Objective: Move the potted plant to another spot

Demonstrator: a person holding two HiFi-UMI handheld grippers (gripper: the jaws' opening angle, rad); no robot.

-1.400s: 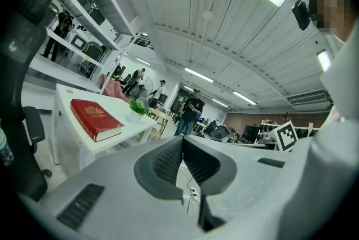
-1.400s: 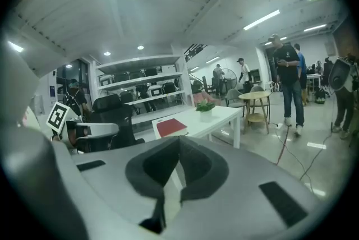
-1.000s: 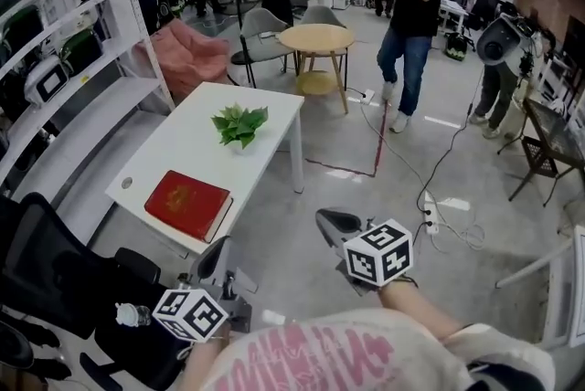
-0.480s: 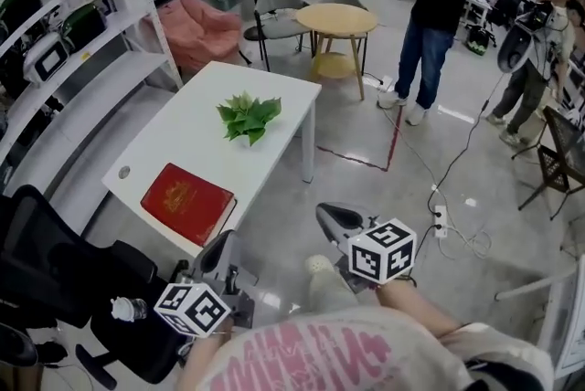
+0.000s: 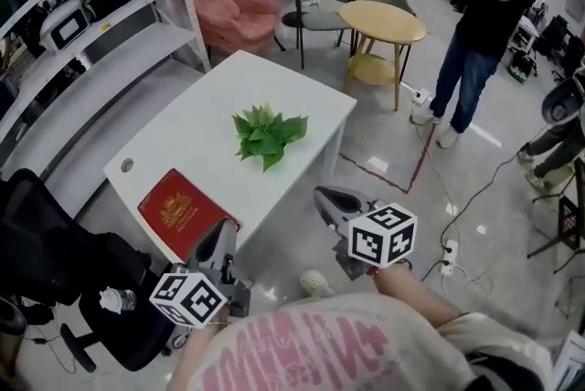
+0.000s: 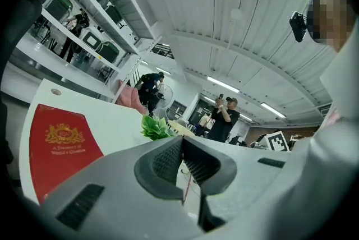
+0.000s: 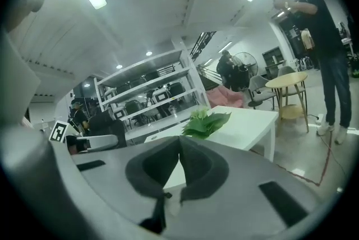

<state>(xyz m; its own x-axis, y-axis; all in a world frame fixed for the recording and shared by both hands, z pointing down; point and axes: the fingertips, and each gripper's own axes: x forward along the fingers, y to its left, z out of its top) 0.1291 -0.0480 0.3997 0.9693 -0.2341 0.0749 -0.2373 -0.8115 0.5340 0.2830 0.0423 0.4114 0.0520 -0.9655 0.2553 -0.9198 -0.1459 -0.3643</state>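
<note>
My two grippers, left (image 5: 219, 245) and right (image 5: 335, 203), are both closed tight with nothing between the jaws, near the one white table (image 5: 196, 138). On it stands one plant (image 5: 268, 134), about mid-table. One red book (image 5: 181, 214) lies at the near end, well apart from it.

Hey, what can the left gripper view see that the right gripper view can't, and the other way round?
Only the left gripper view: the red book and the right gripper's marker cube. Only the right gripper view: the left gripper's marker cube. Both: the potted plant on the white table, and the standing person in black beyond it.
</note>
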